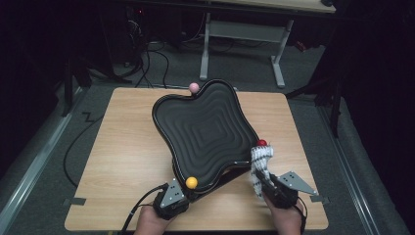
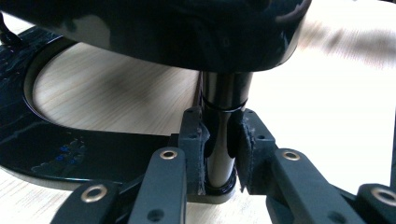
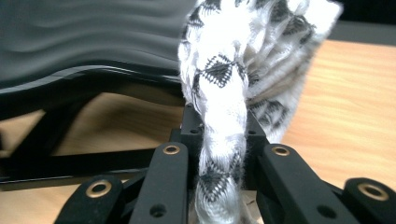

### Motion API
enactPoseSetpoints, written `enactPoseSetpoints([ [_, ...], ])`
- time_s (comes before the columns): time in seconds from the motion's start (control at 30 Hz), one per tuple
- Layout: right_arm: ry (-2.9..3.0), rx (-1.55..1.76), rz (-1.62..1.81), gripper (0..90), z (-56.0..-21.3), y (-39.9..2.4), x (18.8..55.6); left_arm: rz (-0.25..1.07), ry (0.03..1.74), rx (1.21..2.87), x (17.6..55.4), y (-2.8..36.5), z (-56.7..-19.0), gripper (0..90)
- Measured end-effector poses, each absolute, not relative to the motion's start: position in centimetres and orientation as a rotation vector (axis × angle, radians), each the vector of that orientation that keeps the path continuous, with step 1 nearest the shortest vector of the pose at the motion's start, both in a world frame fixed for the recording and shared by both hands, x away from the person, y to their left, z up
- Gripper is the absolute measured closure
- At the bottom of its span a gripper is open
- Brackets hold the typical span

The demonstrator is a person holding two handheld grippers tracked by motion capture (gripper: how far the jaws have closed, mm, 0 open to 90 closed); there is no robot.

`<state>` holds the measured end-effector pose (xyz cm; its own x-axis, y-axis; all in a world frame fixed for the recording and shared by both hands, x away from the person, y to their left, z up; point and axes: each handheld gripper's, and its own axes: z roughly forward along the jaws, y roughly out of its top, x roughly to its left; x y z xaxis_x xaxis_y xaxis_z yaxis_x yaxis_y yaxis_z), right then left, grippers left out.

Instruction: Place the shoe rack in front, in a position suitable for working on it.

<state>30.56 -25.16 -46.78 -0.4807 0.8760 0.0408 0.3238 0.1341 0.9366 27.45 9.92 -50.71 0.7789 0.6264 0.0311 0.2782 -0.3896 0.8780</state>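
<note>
A dim room surrounds the pale wooden table (image 1: 122, 161), whose near edge meets the person's two hands. Nearest, the left gripper (image 2: 219, 154) is clenched on the glossy black upright stem (image 2: 224, 116) of the stand, steadying it just above its foot; the left hand (image 1: 151, 223) sits low and level behind it. Beside it, the right gripper (image 3: 219, 140) is clamped on a bunched white cloth with black diamond pattern (image 3: 233, 84), the right hand (image 1: 286, 218) angled up so the cloth stands against the tray's near right edge. Beyond rests the tilted black wavy-edged ribbed tray (image 1: 205, 132), lying mid-table. To wipe well, I judge the cloth should follow the ridges with light pressure while the left grip stays firm, so the tray cannot rock.
</note>
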Motion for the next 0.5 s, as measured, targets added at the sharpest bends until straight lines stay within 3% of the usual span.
enactPoseSetpoints([
  [0.5, 1.790, 1.431, 1.222, 78.5, -49.3, -29.0, 33.8, 0.444, 0.678, 1.987, 27.5, 9.9, -50.7, 74.0],
])
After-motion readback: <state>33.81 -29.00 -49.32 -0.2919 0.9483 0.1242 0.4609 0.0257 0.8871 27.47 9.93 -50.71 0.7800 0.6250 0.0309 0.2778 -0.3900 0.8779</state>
